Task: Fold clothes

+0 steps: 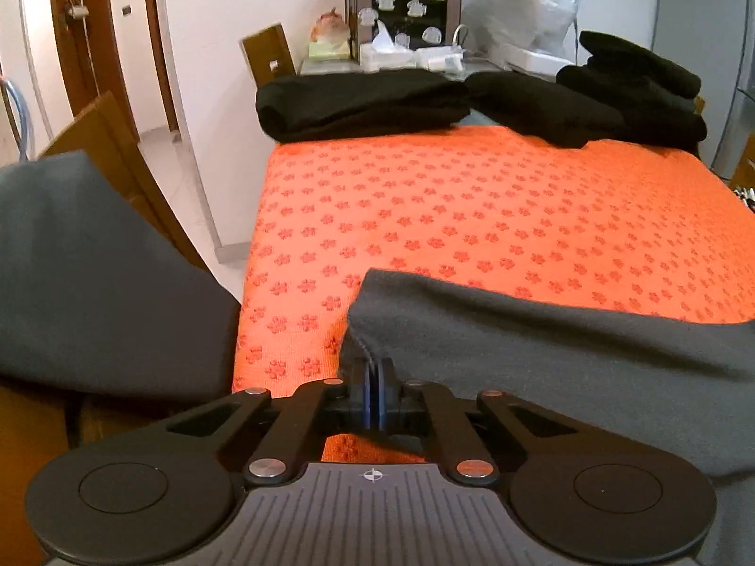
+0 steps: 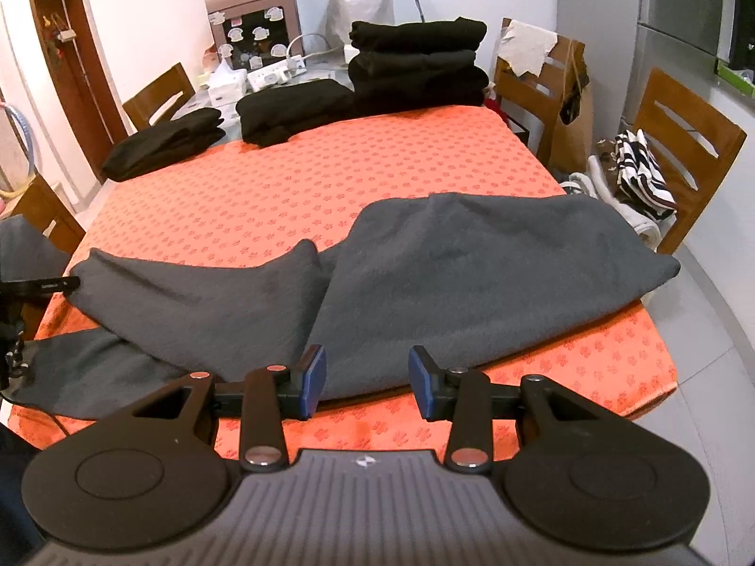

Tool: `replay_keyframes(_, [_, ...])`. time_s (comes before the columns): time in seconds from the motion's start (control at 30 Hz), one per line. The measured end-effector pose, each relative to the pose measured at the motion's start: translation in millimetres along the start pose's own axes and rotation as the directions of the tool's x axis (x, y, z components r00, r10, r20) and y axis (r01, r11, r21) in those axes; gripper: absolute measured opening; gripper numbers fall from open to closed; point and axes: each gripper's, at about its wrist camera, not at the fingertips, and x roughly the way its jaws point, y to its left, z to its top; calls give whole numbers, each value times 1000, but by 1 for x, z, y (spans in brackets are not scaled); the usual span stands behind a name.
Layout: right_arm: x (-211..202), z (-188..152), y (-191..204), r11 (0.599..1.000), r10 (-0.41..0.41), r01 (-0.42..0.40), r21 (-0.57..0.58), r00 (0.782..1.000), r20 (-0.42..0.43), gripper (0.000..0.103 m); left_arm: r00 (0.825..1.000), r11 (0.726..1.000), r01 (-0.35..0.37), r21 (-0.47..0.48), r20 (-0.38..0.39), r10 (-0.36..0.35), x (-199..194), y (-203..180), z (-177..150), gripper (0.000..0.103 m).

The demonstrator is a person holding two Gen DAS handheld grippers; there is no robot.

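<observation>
Grey garment (image 2: 424, 283) lies rumpled across the near half of the orange patterned cloth (image 2: 330, 174), its edge pinched by the left gripper (image 1: 375, 377). The right gripper (image 2: 367, 377) hovers spread above the garment's near edge, empty. Stacks of folded black clothes (image 2: 417, 61) line the far end, wooden chairs (image 2: 684, 141) alongside.

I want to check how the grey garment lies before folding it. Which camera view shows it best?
The right wrist view: the grey garment is spread across the orange cloth, nearly all in frame. The left wrist view shows only one corner and a stretch of its edge, pinched in the left gripper.
</observation>
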Motion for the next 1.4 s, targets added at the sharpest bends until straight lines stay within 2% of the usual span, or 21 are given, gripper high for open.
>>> replay_keyframes(0.27, [9, 3, 17, 997, 55, -56, -56, 998, -22, 44, 991, 998, -9, -63, 130, 17, -83, 7, 8, 5])
replay_keyframes(0.47, [29, 16, 26, 985, 124, -130, -113, 990, -63, 44, 993, 986, -42, -160, 107, 60, -141, 14, -12, 5])
replay_keyframes(0.6, [40, 23, 32, 972, 160, -172, -161, 983, -88, 44, 992, 975, -78, -209, 80, 97, -165, 17, -34, 5])
replay_keyframes(0.83, [48, 30, 46, 945, 212, -237, -228, 969, -126, 44, 986, 955, -160, -251, -3, 165, -162, 22, -76, 5])
replay_keyframes(1.0, [43, 31, 54, 938, 212, -238, -253, 969, -125, 44, 979, 944, -201, -261, -24, 202, -164, 29, -86, 4])
replay_keyframes(1.2, [43, 22, 59, 944, 195, -221, -244, 973, -127, 44, 974, 942, -223, -252, -84, 208, -142, 40, -109, 4])
replay_keyframes(1.3, [47, 17, 60, 949, 185, -212, -233, 974, -133, 44, 981, 929, -193, -316, -70, 180, -146, 52, -112, 5])
replay_keyframes(1.33, [48, 15, 60, 950, 183, -210, -230, 974, -133, 44, 982, 931, -191, -310, -52, 184, -151, 53, -110, 6])
replay_keyframes(1.4, [53, 11, 62, 955, 172, -198, -223, 976, -130, 44, 983, 940, -180, -289, -17, 183, -161, 55, -106, 16])
